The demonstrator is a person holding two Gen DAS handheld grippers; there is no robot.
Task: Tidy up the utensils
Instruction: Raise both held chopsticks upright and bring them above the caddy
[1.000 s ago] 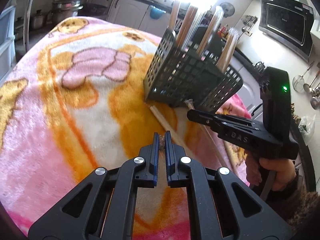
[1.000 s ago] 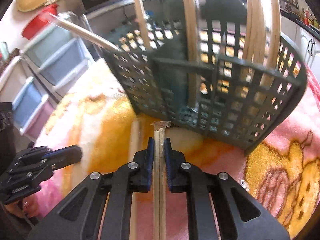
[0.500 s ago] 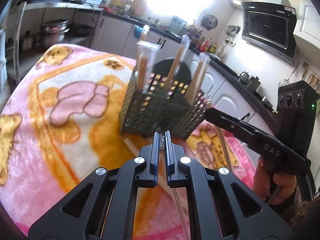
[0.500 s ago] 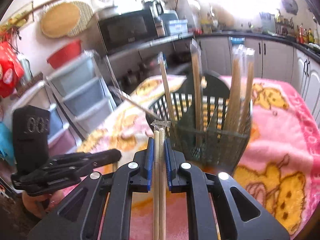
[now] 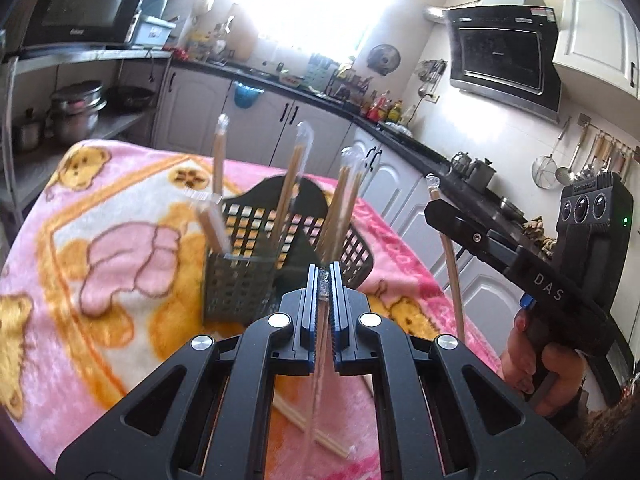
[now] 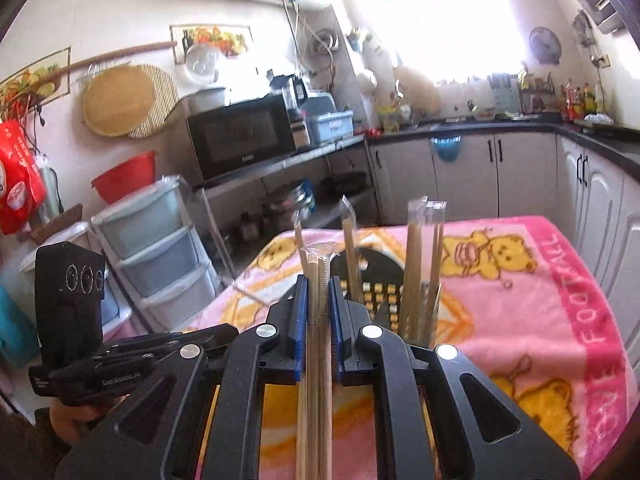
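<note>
A dark mesh utensil basket (image 5: 240, 284) stands on the pink blanket with several wrapped chopstick pairs upright in it; it also shows in the right wrist view (image 6: 380, 300). My left gripper (image 5: 323, 280) is shut on a plastic-wrapped chopstick pair (image 5: 316, 376), raised in front of the basket. My right gripper (image 6: 319, 292) is shut on another wrapped chopstick pair (image 6: 318, 360), held up near the basket. The right gripper also shows in the left wrist view (image 5: 434, 210), holding its pair (image 5: 450, 264) upright to the right of the basket.
The pink bear blanket (image 5: 100, 272) covers the table. A loose chopstick pair (image 5: 308, 426) lies on it in front of the basket. Counters, cabinets (image 6: 500, 176), a microwave (image 6: 240, 136) and plastic drawers (image 6: 156, 256) surround the table.
Both grippers have lifted up and back from the blanket with their chopstick pairs. The basket now sits lower and farther away in both views.
</note>
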